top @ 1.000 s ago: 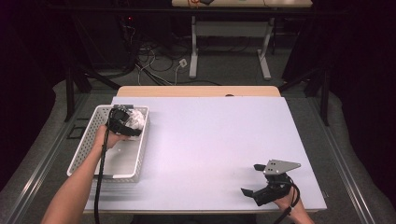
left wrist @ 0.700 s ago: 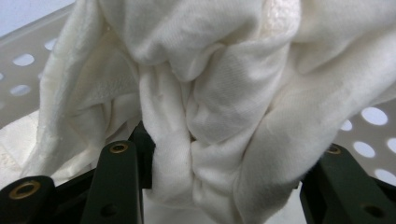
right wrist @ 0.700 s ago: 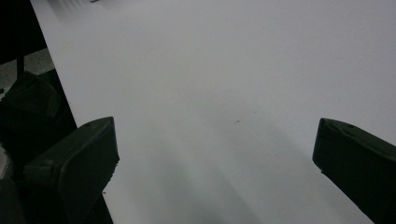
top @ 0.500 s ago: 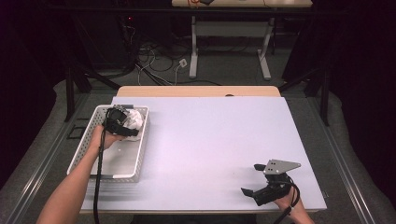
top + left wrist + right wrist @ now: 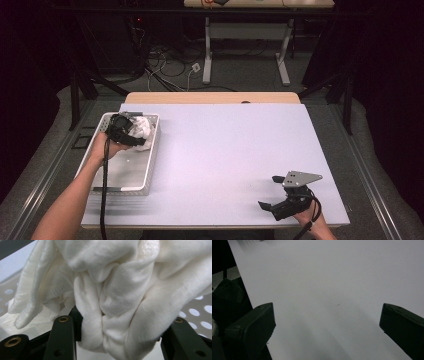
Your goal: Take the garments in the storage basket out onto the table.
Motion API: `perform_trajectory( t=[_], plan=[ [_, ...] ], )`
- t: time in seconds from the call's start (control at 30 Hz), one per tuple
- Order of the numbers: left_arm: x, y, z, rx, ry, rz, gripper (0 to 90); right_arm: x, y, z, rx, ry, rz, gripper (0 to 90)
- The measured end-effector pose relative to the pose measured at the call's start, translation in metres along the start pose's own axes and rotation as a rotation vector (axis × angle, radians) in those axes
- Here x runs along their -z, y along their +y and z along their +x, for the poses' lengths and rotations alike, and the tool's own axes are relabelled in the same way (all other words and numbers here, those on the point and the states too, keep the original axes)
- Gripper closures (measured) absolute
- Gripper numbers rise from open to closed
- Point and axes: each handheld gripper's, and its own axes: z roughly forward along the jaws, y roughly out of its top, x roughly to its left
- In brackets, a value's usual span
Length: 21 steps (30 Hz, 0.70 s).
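Cloth: white cloth (image 5: 117,297), bunched and creased, sat at the far end of the basket (image 5: 146,167); also seen in the high view (image 5: 141,128).
Cloth texture: mixed, smooth knit folds plus a ribbed or waffle strip at the left of the left gripper view.
Left gripper: left gripper (image 5: 123,131) was down in the basket's far end, touching the cloth.
Left gripper state: jaws stood apart with a thick wad of cloth packed between them; both jaws pressed against fabric, so it was gripping the cloth.
Basket: white, perforated walls with round holes, stood along the left edge of the worktop (image 5: 225,150), long side running away from the person.
Basket floor: near part was bare, cloth only at the far end.
Right gripper: right gripper (image 5: 276,192) was near the front right corner of the worktop, well apart from the basket.
Right gripper state: jaws wide apart, nothing between them but bare worktop surface (image 5: 332,290).
Right gripper plate: grey three-cornered plate (image 5: 301,177) on top.
Hands: left hand (image 5: 107,148) behind its gripper over the basket; right hand (image 5: 307,218) at the front edge.
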Motion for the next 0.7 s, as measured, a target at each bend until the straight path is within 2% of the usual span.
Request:
perform_trajectory(
  t=[0.27,0.7],
  plan=[
    [0.010,0.002,-0.005,-0.038,0.006,0.012,49.3,-0.001,0.000,0.000,0.002,0.000,0.001,0.0],
    [0.030,0.005,-0.017,-0.075,-0.006,0.016,49.3,-0.001,0.000,0.001,-0.001,0.005,-0.005,0.0]
  ],
)
